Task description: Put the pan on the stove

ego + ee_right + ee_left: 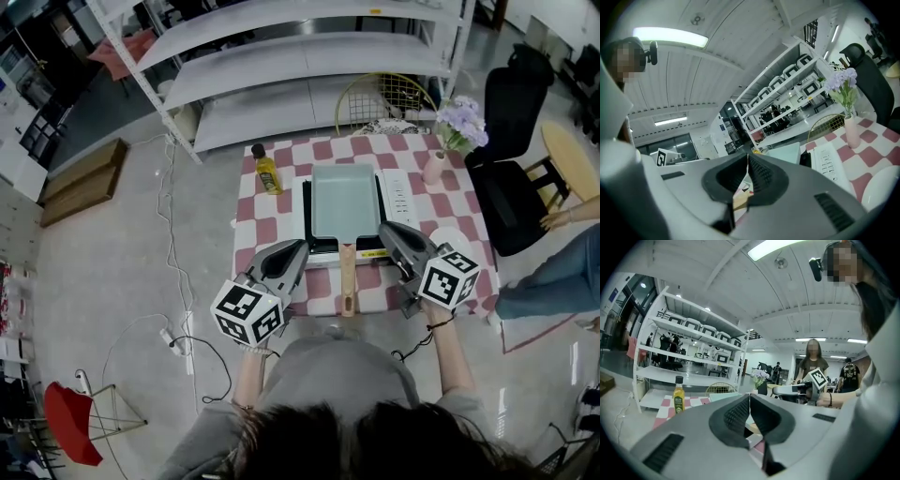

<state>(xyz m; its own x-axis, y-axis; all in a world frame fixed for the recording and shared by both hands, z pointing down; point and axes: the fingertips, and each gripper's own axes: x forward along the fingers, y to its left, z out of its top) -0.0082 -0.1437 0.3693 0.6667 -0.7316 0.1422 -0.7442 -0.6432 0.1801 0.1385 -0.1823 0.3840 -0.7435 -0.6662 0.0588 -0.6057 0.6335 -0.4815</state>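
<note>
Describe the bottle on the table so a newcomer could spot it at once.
Start at the red-and-white checked table before the white shelves. Left of the stove bearing the pale pan stands the bottle. It alone is yellow with a black cap; the vase of purple flowers is at the opposite corner.

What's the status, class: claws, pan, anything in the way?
Left claw shut, empty. Right claw shut, empty. Pan on stove, handle sticking out front. Bottle and vase stand apart.
</note>
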